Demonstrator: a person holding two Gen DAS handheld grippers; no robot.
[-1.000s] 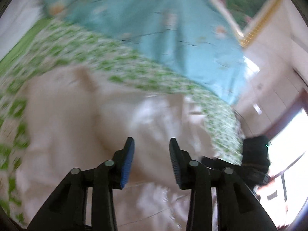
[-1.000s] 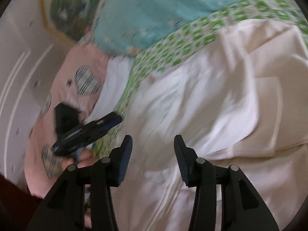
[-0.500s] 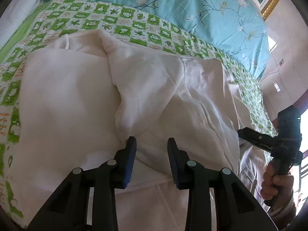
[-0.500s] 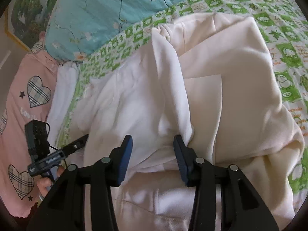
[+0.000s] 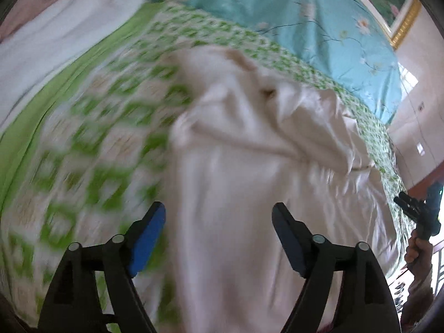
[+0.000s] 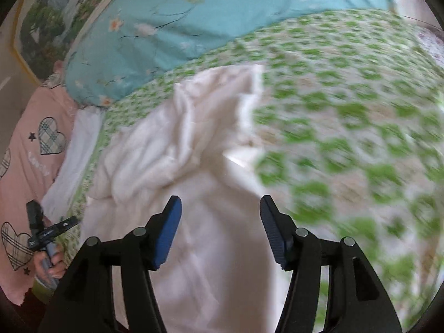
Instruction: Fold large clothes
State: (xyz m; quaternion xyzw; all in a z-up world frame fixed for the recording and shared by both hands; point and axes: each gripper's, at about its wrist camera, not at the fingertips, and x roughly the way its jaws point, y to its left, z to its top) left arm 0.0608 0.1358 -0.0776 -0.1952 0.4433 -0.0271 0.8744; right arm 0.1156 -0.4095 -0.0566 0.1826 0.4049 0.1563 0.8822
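A large cream-white garment (image 5: 249, 172) lies rumpled on a green-and-white patterned bedsheet (image 5: 91, 144); it also shows in the right wrist view (image 6: 194, 166). My left gripper (image 5: 219, 222) is open and empty, above the garment's left edge. My right gripper (image 6: 220, 216) is open and empty, above the garment's right edge. Each gripper shows in the other's view, hand-held: the right one at the far right (image 5: 416, 211), the left one at the lower left (image 6: 47, 230). Both views are motion-blurred.
A turquoise floral quilt (image 5: 291, 19) lies along the far side of the bed. A pink pillow with plaid hearts (image 6: 30, 152) and white bedding (image 5: 55, 36) lie to the left. A framed picture (image 6: 47, 25) hangs on the wall.
Both grippers' jaws have opened wider. The left view swung left and the right view swung right, toward opposite edges of the garment. The garment now lies more bunched at its far end.
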